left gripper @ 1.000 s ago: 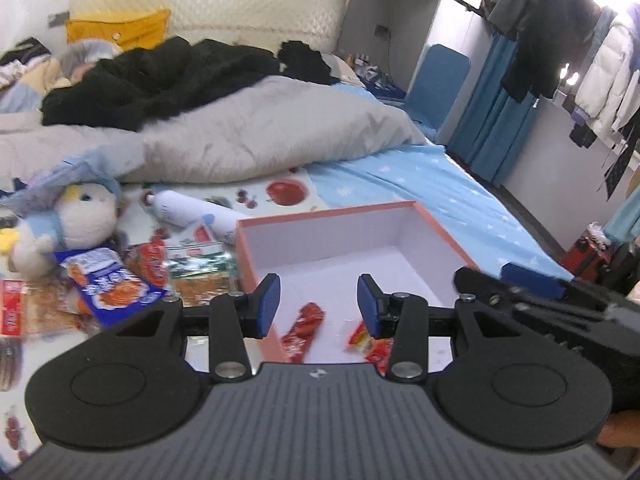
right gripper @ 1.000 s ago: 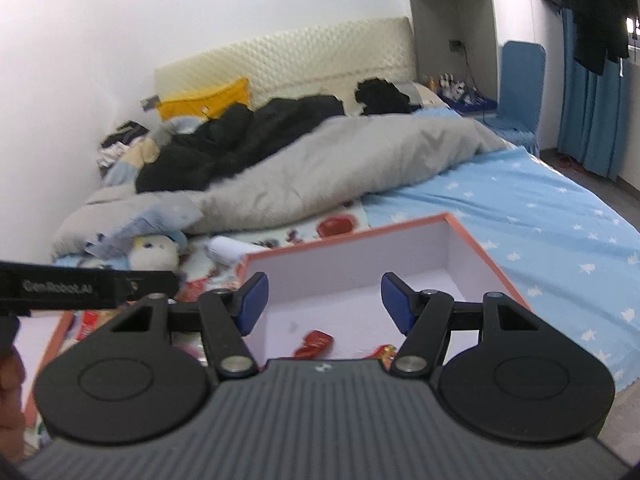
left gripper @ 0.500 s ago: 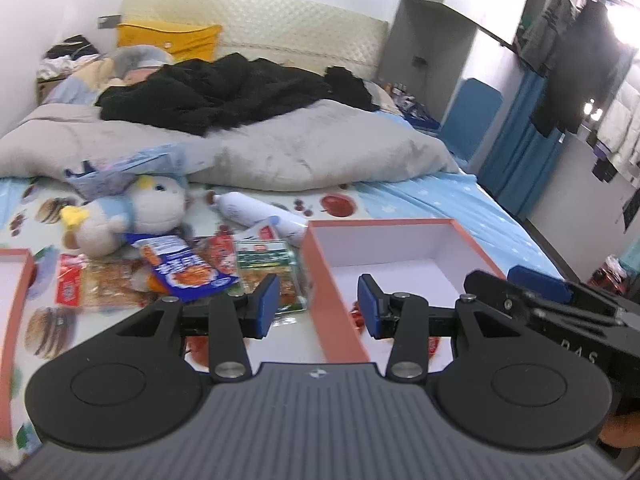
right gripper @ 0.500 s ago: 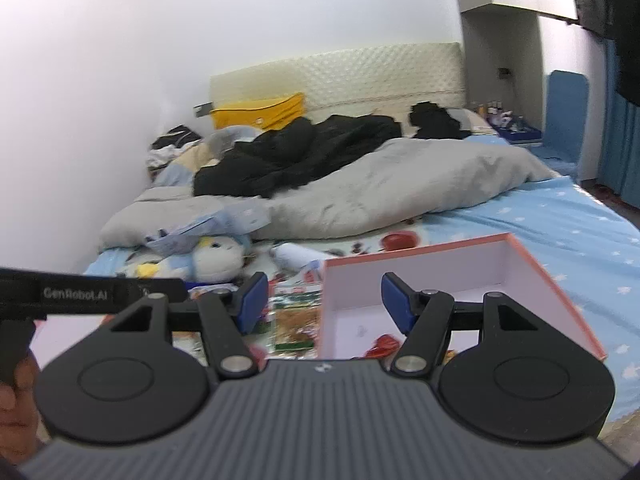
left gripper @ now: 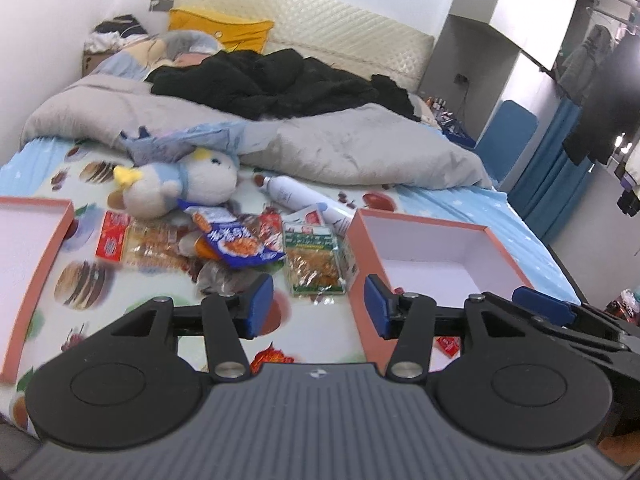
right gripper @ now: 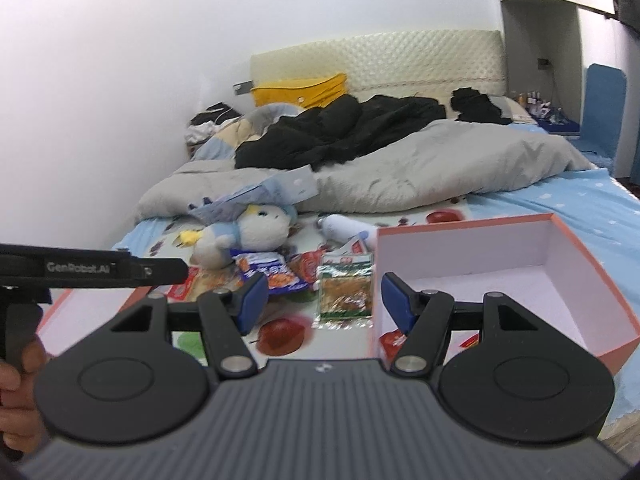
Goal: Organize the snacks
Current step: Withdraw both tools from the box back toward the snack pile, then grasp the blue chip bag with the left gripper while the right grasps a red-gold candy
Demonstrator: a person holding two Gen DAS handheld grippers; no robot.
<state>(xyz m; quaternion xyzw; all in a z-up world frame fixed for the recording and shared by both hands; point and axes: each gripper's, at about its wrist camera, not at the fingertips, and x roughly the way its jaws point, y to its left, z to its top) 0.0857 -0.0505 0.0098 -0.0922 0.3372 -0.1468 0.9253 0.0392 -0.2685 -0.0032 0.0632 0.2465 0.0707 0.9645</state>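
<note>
**Both tongs empty over the snack pile**

The left tongs hang over the bed with their blue pads apart and widening, nothing between them. Beyond their tips a clear packet with a green label lies flat on the fruit-print sheet, just beside the left wall of the orange box. Left of that packet a blue snack bag rests on top of a heap of red and clear wrappers, with a plush toy behind it and a white bottle lying on its side. A few red packets sit on the box's white floor. A second orange tray lies at the far left.

The right tongs are also spread wide and hold nothing; they straddle the box's near-left corner. A hand grips the other tool's handle at the left edge of the right wrist view.
</note>
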